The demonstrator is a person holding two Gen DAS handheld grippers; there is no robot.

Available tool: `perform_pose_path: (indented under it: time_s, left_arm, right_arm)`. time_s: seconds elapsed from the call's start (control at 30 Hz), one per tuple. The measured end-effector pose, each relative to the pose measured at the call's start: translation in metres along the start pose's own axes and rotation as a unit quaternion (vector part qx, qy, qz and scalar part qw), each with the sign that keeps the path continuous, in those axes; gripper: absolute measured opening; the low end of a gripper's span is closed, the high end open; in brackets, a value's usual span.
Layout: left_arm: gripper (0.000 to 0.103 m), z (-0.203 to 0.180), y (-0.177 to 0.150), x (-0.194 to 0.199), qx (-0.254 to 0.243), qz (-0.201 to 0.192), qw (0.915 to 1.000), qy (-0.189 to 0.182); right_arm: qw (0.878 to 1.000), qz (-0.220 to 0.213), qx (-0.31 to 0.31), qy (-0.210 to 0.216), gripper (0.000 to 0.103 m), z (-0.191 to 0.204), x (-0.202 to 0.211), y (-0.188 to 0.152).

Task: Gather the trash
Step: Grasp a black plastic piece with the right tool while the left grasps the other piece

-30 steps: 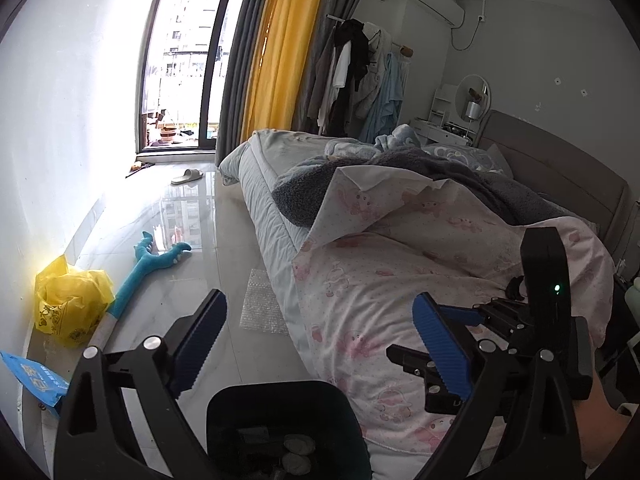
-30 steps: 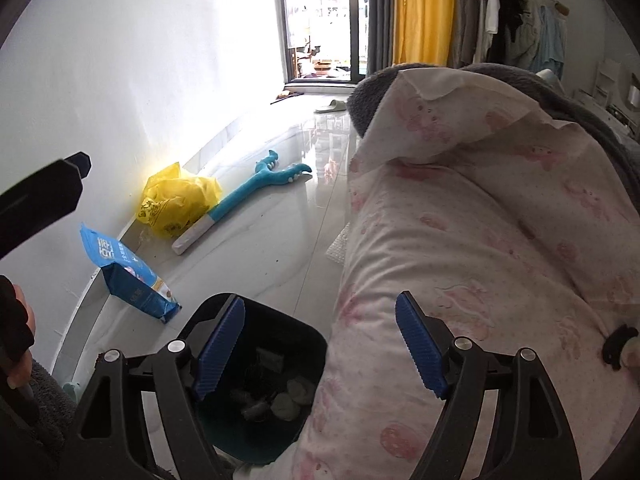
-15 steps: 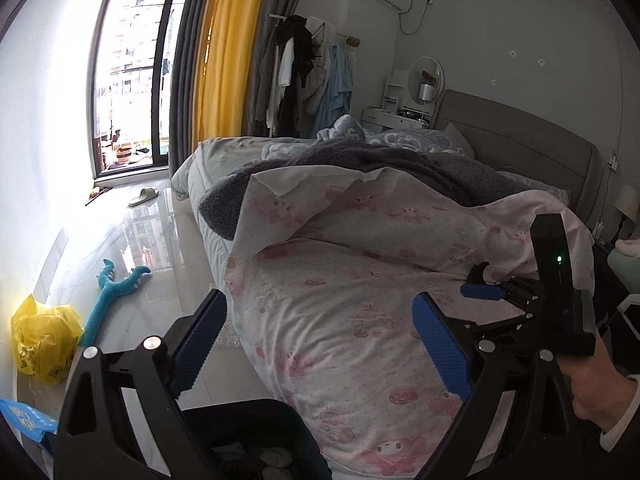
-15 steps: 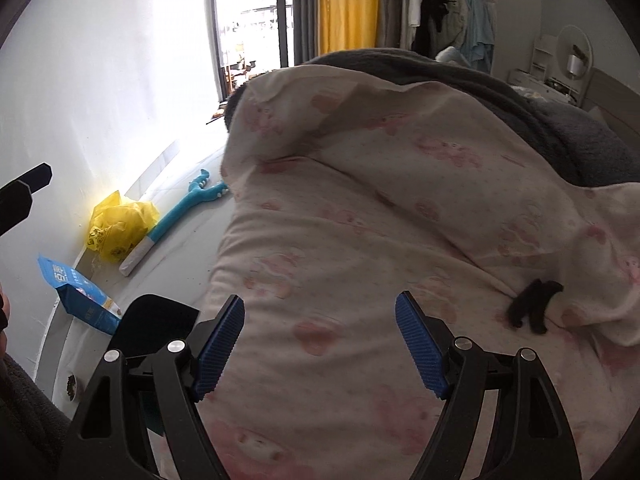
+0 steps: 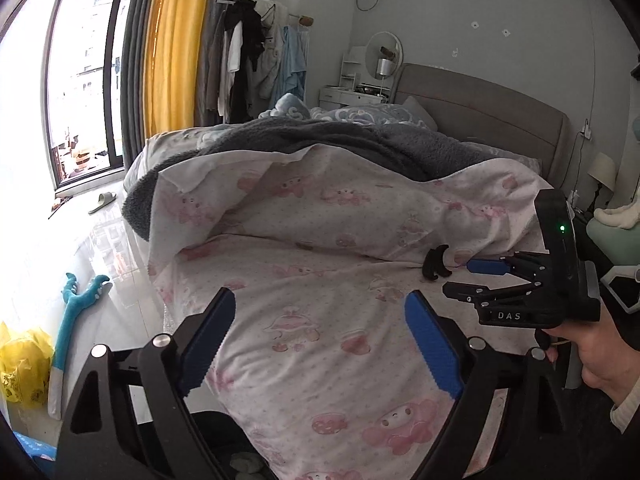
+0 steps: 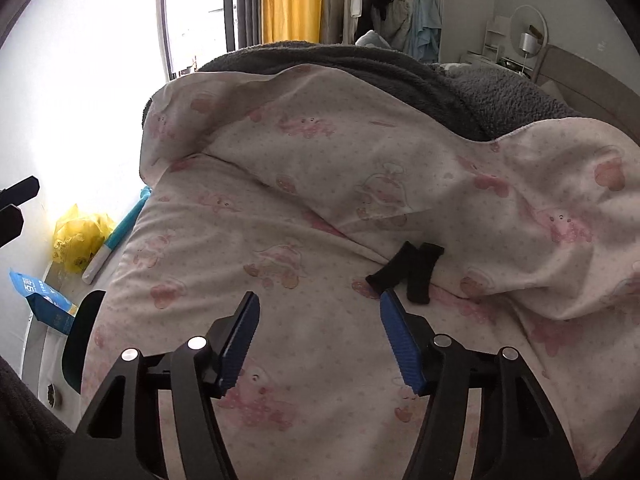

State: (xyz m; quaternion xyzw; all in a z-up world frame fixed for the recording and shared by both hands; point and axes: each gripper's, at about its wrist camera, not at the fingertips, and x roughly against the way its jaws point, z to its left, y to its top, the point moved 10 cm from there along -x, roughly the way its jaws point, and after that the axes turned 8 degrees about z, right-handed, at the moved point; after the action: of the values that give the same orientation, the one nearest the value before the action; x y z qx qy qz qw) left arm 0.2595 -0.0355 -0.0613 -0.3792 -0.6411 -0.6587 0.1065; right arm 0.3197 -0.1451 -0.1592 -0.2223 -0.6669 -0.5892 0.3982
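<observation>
So we've got the right gripper [image 6: 318, 342] over the pink cartoon-print quilt [image 6: 304, 216] on the bed, going after the small black bent piece of fabric-looking stuff [image 6: 406, 270] lying in a fold of that quilt. Can't really tell what it is, maybe a sock or a hair thing, but we're treating it as the trash here. It sits just ahead of the right gripper and a bit off to its right side, nearly at the tip of the right-hand blue pad. Its two legs run roughly away from us, splayed like an upside-down V, so we'd say the jaws cross the long axis okay once we slide right a touch. The right jaws have just been closing, now about half apart, with only quilt between them, nothing held.

The left gripper [image 5: 320, 340] is wide open and empty too, its jaws having just narrowed slightly, and it's well back from the black piece [image 5: 436, 264]. The right hand is clearly nearer. The dark trash bin [image 6: 82, 344] sits on the floor by the bed's edge
</observation>
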Motion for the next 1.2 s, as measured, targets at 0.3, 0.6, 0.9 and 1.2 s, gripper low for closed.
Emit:
perform_pose_path:
  time_s: [0.3,0.6,0.9,1.2]
  left_arm:
    - [0.085,-0.032,0.010,-0.034,-0.014,0.005,0.9997,-0.022]
    - [0.085,-0.049,0.010,-0.080,-0.030,0.032,0.9986,-0.029]
    - [0.084,-0.070,0.013,-0.106,-0.038,0.041,0.9965,-0.062]
    - [0.084,-0.097,0.013,-0.126,-0.056,0.053,0.9934,-0.085]
  right_arm:
    - [1.000,0.015,-0.019,-0.009,0.049,-0.040,-0.018,-0.007]
    - [0.999,0.041,-0.010,-0.028,0.043,-0.059,-0.043,-0.008]
    - [0.997,0.060,0.001,-0.038,0.040,-0.072,-0.070,-0.002]
    - [0.997,0.070,-0.005,-0.016,0.037,-0.082,-0.091,0.007]
